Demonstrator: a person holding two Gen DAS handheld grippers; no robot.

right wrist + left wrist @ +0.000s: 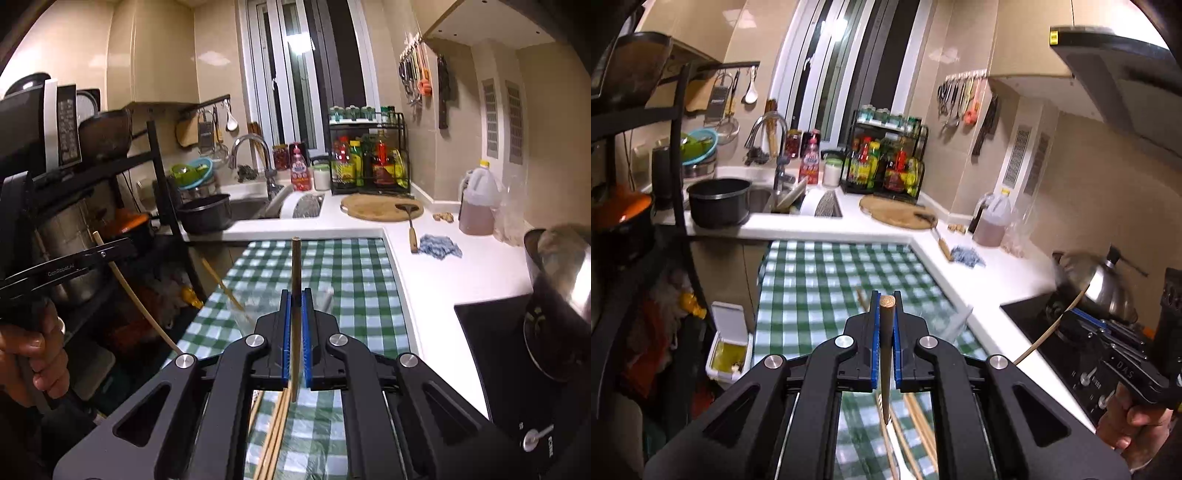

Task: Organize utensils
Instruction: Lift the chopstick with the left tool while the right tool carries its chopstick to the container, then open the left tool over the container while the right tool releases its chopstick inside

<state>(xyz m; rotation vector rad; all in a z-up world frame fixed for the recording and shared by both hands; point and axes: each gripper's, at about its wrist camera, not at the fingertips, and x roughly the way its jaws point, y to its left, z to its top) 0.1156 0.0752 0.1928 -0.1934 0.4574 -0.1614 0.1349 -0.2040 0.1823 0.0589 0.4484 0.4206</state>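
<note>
My left gripper (886, 308) is shut on a brown wooden chopstick (885, 354), which stands nearly upright between the blue pads. It hangs above the green checked cloth (831, 280). My right gripper (295, 299) is shut on a second chopstick (294, 266), also upright. Each view catches the other tool from the side: the right gripper (1078, 319) with its pale chopstick (1045, 332), and the left gripper (122, 248) with its stick (140, 299). Several loose chopsticks (275, 432) lie on the cloth below. Another chopstick (221, 284) leans in a clear glass (240, 314).
A white counter (424, 266) bears a round cutting board (380, 208), a spatula (412, 225), a blue rag (441, 247) and an oil jug (476, 206). A lidded wok (1097, 284) sits on the stove. Sink (764, 199) and black pot (718, 201) behind; a dark shelf rack (159, 177) to the left.
</note>
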